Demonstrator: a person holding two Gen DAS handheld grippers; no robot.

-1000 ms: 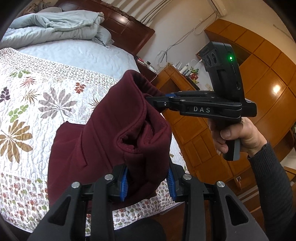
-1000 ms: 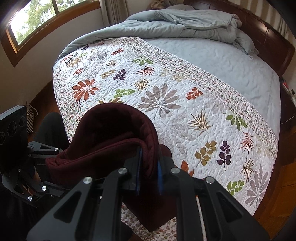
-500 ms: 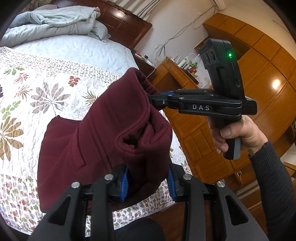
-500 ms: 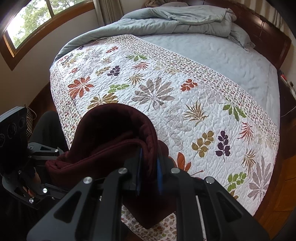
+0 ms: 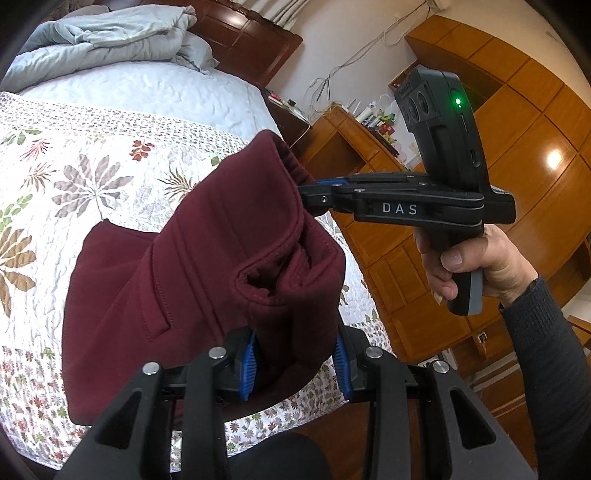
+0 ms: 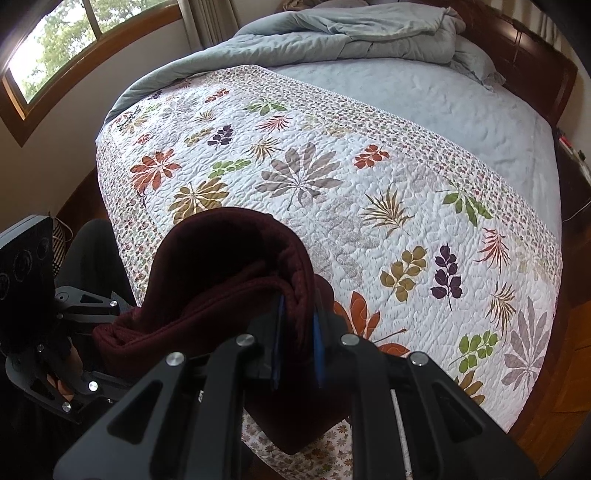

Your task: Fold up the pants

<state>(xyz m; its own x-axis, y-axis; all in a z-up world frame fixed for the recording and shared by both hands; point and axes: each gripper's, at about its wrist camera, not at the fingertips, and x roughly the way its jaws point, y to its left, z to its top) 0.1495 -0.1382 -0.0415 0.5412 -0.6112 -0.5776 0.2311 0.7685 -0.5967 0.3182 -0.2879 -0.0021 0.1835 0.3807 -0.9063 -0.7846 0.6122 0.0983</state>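
Home bedroom: a bed (image 6: 424, 110) with a leaf-print quilt (image 6: 332, 192), a rumpled grey duvet (image 6: 369, 33) and dark wooden headboard (image 5: 240, 40), beside wooden wardrobes (image 5: 517, 92) and a wood-framed window (image 6: 74, 48).

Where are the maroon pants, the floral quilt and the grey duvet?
maroon pants (image 5: 177, 280), left wrist view, front panel.
floral quilt (image 6: 369, 192), right wrist view, bare middle.
grey duvet (image 6: 369, 33), right wrist view, bunched folds.

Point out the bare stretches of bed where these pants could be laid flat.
Free: the leaf-print quilt, from the pants up to the blue sheet, and that sheet short of the heaped duvet at the headboard. Crowded: the near edge, where both grippers clamp the pants.
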